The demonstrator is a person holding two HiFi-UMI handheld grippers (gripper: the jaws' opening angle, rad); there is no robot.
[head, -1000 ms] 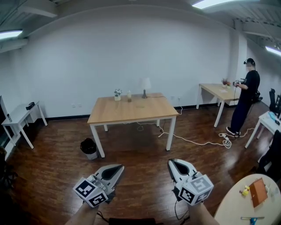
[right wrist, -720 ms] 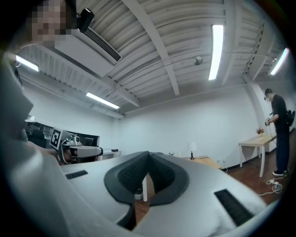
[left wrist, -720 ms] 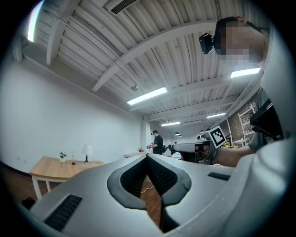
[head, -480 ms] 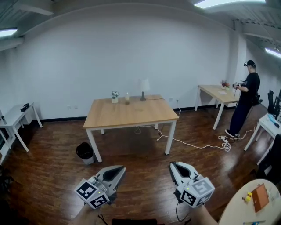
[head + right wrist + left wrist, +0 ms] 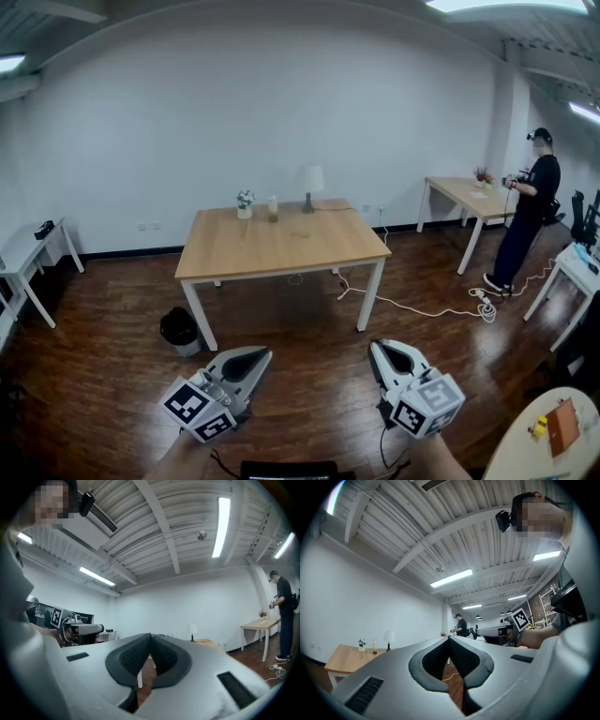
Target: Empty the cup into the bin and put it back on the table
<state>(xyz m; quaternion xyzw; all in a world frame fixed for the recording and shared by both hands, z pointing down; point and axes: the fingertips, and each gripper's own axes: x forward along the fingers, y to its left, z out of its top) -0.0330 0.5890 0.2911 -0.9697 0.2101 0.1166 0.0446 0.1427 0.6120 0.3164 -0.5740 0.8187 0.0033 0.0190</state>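
- Both claws are pinched shut and empty: in each claw's own view the dark ribbed pads (image 5: 436, 660) (image 5: 133, 656) meet at the tips with nothing between them.
- Side by side, my left claw (image 5: 263, 354) and my right claw (image 5: 376, 346) hang low over the dark wooden floor (image 5: 309, 375). They point toward the table and are well short of it.
- Judging by that, I am on the approach, the first step. Nothing is grasped, so the emptying and the putting back are not yet begun.
- Nearest to me of the task's things is the black round bin (image 5: 179, 328). It sits on the floor just beside the table's near left leg, ahead of my left claw.
- Farther off, the small tan cup (image 5: 273, 208) stands upright near the far edge of the light wooden table with white legs (image 5: 281, 248). It is between a small potted plant (image 5: 245, 201) and a white-shaded lamp (image 5: 310, 181), well apart from both claws. It is too small here for me to tell what it holds.
- Next, I think I must close that gap and spread one claw wide before it reaches the cup. Then I should take the cup by its wall and keep it upright until it is over the bin.
- One thing to mind is the white cable (image 5: 412, 305) trailing on the floor past the table's right legs.
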